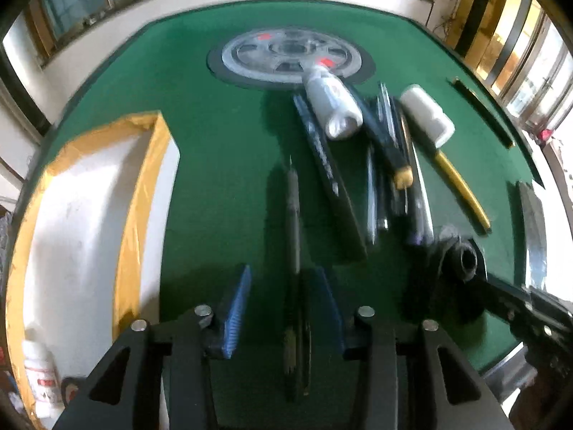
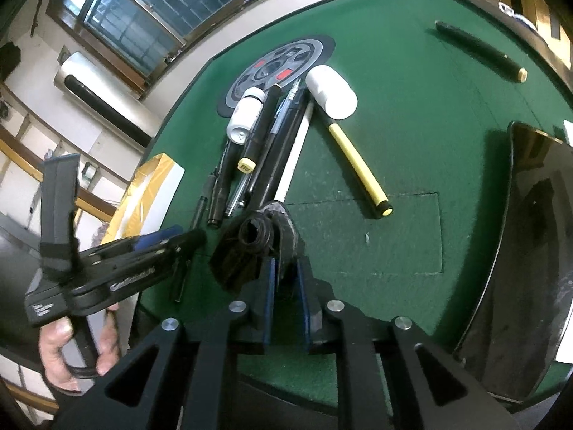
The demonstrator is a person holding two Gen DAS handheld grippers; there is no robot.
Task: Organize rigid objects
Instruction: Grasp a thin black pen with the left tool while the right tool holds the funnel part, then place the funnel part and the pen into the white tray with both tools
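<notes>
Left claw (image 1: 283, 308), low centre of its view, stands released around a pen (image 1: 293, 222); right claw (image 2: 286, 286) grasps a black holder (image 2: 258, 240) at mid-frame.

Green table (image 2: 412, 150), yellow-handled white mallet (image 2: 331, 91)

The place looks like a lived-in room of a home or game parlour: a green felt mahjong table (image 2: 394, 143) with a round control dial (image 2: 275, 71) at its centre, barred windows (image 2: 150, 10) on the far wall, and a wall-mounted water heater (image 2: 100, 93) at far left.
</notes>
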